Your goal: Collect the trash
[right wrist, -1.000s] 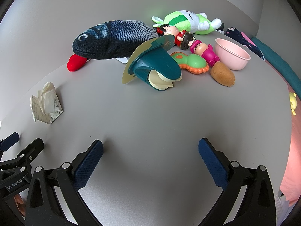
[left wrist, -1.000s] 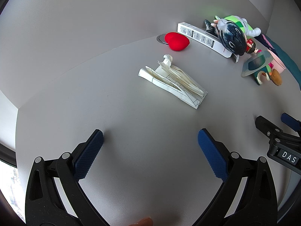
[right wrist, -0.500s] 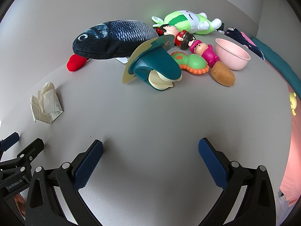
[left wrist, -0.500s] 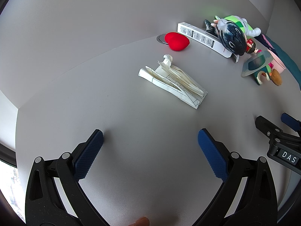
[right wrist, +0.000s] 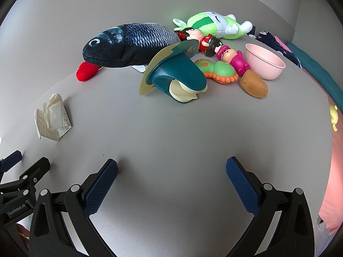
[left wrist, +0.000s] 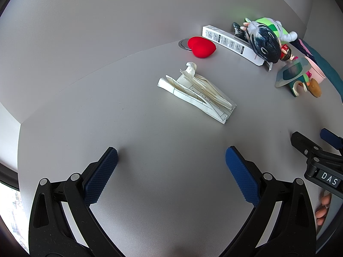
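Observation:
A crumpled wad of white paper with a tissue on it lies on the grey table, well ahead of my left gripper. That gripper is open and holds nothing. The same paper wad shows at the left of the right wrist view. My right gripper is open too, empty, low over bare table. Each gripper appears at the edge of the other's view: the right gripper's fingers at far right, the left gripper's fingers at far left.
Toys crowd the back of the table: a plush fish, a red heart cushion, a white box, a green plush, a teal scoop toy, dolls, a pink bowl, a brown potato toy.

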A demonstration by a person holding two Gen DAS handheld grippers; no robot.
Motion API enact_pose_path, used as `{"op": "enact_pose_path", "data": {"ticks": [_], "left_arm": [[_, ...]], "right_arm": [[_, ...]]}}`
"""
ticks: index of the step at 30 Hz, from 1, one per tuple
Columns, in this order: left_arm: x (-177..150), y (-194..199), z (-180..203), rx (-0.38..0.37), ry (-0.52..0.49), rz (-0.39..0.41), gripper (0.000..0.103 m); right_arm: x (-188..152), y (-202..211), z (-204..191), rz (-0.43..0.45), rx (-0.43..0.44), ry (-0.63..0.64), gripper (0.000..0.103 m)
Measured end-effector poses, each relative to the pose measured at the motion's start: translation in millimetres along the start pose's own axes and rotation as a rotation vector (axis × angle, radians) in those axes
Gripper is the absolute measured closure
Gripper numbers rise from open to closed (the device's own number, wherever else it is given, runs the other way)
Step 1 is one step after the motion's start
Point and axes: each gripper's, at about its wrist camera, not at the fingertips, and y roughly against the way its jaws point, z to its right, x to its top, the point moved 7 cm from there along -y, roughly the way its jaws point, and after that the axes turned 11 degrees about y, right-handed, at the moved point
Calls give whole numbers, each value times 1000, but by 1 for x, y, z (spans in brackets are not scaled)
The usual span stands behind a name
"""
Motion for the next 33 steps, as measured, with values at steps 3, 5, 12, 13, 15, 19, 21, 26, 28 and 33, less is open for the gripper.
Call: {"op": "enact_pose_path", "data": {"ticks": [3, 5, 12, 13, 15, 19, 21, 26, 28, 33], "left_arm": [[0, 0, 0, 0, 0, 0, 6], [0, 0, 0, 0, 0, 0, 6], [0, 0, 0, 0, 0, 0, 6], [0, 0, 0, 0, 0, 0, 6], [0, 0, 0, 0, 0, 0, 6], [0, 0, 0, 0, -2, 0, 6], [-1, 1, 0, -3, -3, -14, 6], [6, 24, 1, -10, -10, 17, 6], [12, 33, 1, -22, -3, 29, 6], [28, 35, 6, -33, 47, 16, 6]], "right_arm": [[0, 0, 0, 0, -1, -1, 2], [0, 0, 0, 0, -1, -1, 2], [0, 0, 0, 0, -1, -1, 2], [0, 0, 0, 0, -1, -1, 2], [-1, -2, 0, 0, 0, -2, 2], [-3, -11, 1, 7, 15, 3, 2], [-4, -9, 4, 14, 49, 9, 2], [5, 23, 7, 96, 102, 71, 2], [9, 35, 11, 123, 129, 100, 2], [18, 45, 23, 155, 181, 148, 2]]}}
